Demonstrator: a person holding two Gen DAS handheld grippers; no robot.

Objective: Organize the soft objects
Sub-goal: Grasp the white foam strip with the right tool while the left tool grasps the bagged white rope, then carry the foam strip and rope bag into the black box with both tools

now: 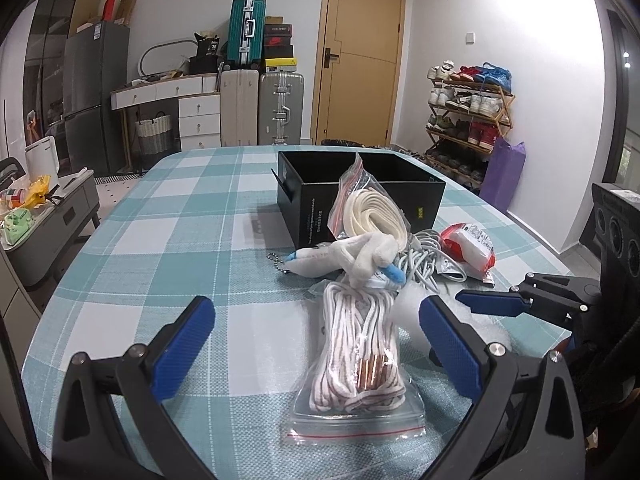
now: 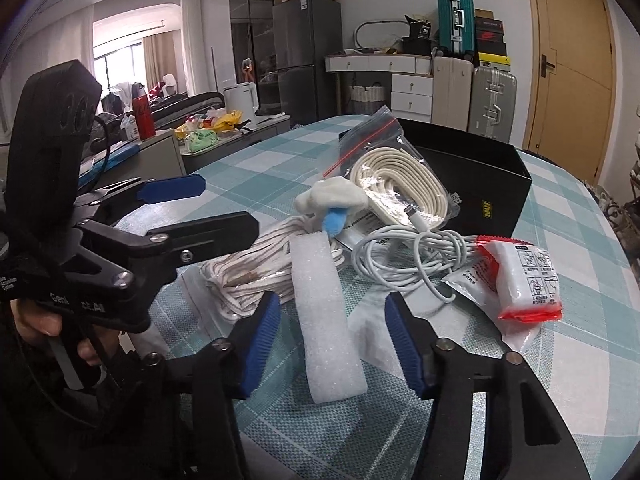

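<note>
A pile of soft things lies on the teal checked tablecloth (image 1: 160,240). Nearest is a zip bag of white-and-red rope (image 1: 356,356), lying between the wide-apart fingers of my open left gripper (image 1: 318,344), which do not touch it. A white foam strip (image 2: 328,320) lies between the blue pads of my right gripper (image 2: 332,340), with a gap showing on both sides. Behind are a white plush toy with blue tips (image 1: 344,258), a bagged cream flat cord (image 2: 396,184), a coiled white cable (image 2: 404,256) and a red-and-white packet (image 2: 524,280). An open black box (image 1: 360,196) stands at the back.
The table's edge curves away on the left (image 1: 80,264) and right. A low grey cabinet (image 1: 52,224) with clutter stands left of the table. Suitcases, drawers, a door and a shoe rack (image 1: 468,120) line the far wall. A hand (image 2: 44,324) holds the left gripper's handle.
</note>
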